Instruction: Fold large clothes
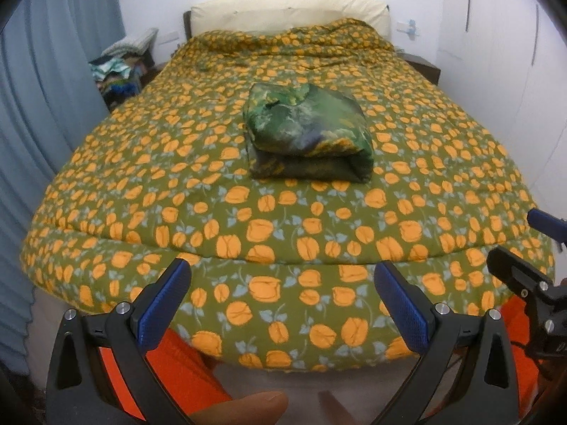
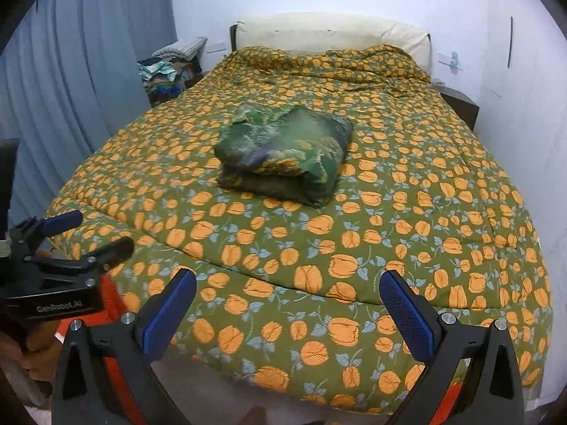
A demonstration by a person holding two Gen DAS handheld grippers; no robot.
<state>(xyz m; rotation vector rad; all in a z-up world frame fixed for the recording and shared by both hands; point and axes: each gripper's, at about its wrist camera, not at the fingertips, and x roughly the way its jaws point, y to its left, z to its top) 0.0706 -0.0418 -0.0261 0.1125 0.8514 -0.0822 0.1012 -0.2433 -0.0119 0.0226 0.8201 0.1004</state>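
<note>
We find both claws, left (image 1: pixel 283 304) and right (image 2: pixel 288 310), gaping wide, empty; folded garment (image 1: pixel 307 134) on bed (image 1: pixel 141 184), underside hidden.

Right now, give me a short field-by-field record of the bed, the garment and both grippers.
garment: green patterned garment, folded into a compact bundle
garment location: middle of the bedspread, touching neither gripper
bedspread: green with orange flowers, covers the bed
left gripper: jaws open, empty, at the foot of the bed
right gripper: jaws open, empty, at the foot of the bed
headboard: cream, at far end
beside bed: pile of clothes by blue curtain
</note>
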